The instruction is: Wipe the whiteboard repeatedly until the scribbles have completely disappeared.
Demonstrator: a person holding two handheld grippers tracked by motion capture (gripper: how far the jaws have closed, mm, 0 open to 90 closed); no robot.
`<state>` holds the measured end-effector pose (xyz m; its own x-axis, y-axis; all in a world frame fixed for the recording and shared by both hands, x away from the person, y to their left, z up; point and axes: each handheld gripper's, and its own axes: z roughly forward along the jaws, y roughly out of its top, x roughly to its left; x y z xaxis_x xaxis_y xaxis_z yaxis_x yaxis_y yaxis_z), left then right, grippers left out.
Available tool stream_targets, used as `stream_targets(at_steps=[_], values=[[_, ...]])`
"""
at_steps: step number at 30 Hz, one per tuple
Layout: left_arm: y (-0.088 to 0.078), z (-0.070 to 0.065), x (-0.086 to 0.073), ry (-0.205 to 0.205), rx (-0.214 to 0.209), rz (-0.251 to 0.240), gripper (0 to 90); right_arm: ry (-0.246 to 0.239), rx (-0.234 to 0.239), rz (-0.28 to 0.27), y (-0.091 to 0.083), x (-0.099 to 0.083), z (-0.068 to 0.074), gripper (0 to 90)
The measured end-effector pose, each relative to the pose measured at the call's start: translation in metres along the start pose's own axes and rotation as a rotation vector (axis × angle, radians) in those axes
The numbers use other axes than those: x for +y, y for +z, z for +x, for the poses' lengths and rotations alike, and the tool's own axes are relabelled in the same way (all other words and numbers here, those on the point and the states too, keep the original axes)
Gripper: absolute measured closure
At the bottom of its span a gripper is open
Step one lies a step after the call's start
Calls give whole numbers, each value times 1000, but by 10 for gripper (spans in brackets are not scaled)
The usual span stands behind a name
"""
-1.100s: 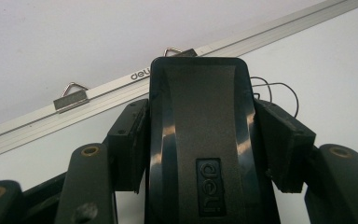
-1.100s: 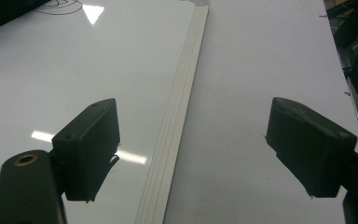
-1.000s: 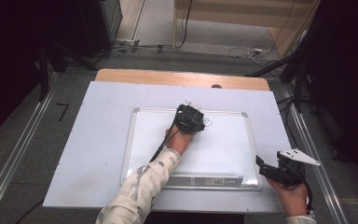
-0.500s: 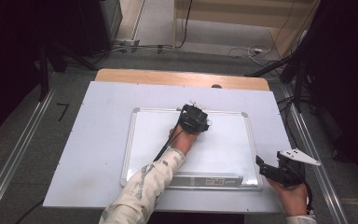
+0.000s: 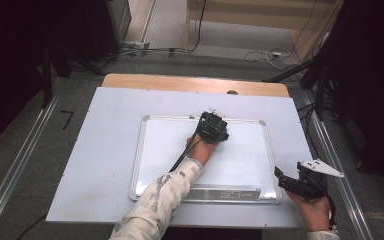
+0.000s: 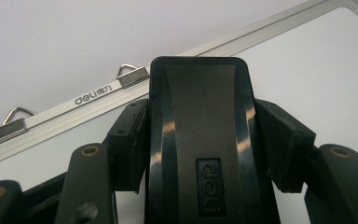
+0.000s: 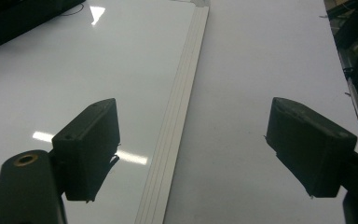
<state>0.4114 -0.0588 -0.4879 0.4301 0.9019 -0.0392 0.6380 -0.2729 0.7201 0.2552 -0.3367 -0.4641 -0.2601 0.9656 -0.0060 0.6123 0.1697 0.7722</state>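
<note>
A white whiteboard (image 5: pixel 165 150) with a silver frame lies flat in the middle of the table. My left gripper (image 5: pixel 212 125) rests on the board near its far edge. It is shut on a black eraser (image 6: pixel 198 140) marked "deli", held between both pads (image 6: pixel 130 140) and pressed towards the board surface (image 6: pixel 307 60). My right gripper (image 5: pixel 281 179) hovers at the board's near right corner. In the right gripper view it (image 7: pixel 200 144) is open, nothing between its jaws, straddling the board's right frame edge (image 7: pixel 177 126).
The board lies on a pale sheet covering the table (image 5: pixel 105 150), with a wooden strip (image 5: pixel 180 82) at the back. A pen tray (image 5: pixel 225 192) runs along the board's near edge. Two metal hanging clips (image 6: pixel 133 74) sit on its far edge. Metal rails and cables flank the table.
My left gripper has slid the eraser slightly to the right along the board's far edge. The right gripper has stayed where it was.
</note>
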Motion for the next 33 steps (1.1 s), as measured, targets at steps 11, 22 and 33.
stream_targets(at_steps=[11,22,33], values=[[4,-9,4,9,-12,-3,400,1,1,0,0,0,0,159],[9,-14,8,17,-18,-1,400,0,-1,3,1,0,0,159],[4,-10,5,39,-29,18,401,4,-3,4,0,-1,-1,159]])
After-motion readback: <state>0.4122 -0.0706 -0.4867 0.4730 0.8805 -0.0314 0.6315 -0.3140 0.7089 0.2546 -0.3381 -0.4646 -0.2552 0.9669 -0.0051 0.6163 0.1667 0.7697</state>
